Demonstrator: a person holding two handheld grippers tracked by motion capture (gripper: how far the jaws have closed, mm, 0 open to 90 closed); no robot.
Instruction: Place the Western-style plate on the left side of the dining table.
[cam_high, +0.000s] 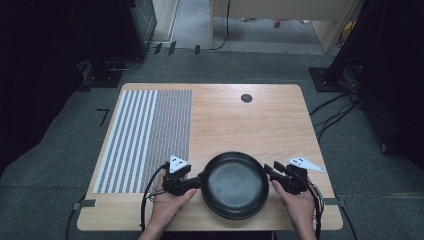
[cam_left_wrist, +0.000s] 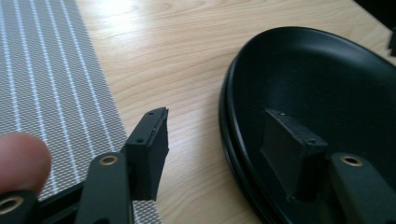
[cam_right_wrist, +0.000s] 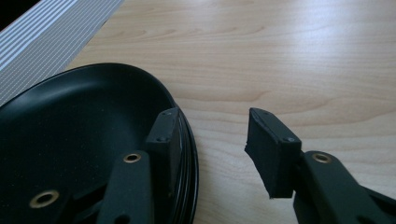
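The room is dim around the edges: the upper left and right of the high view sink into near black, while the wooden table (cam_high: 240, 120) sits evenly lit from above. A soft sheen lies inside the black pan (cam_high: 235, 185). In the left gripper view, glare washes out the wood at the upper left, and a fingertip (cam_left_wrist: 21, 161) at the lower left is blurred. In the right gripper view, a pale glare spreads across the upper right.
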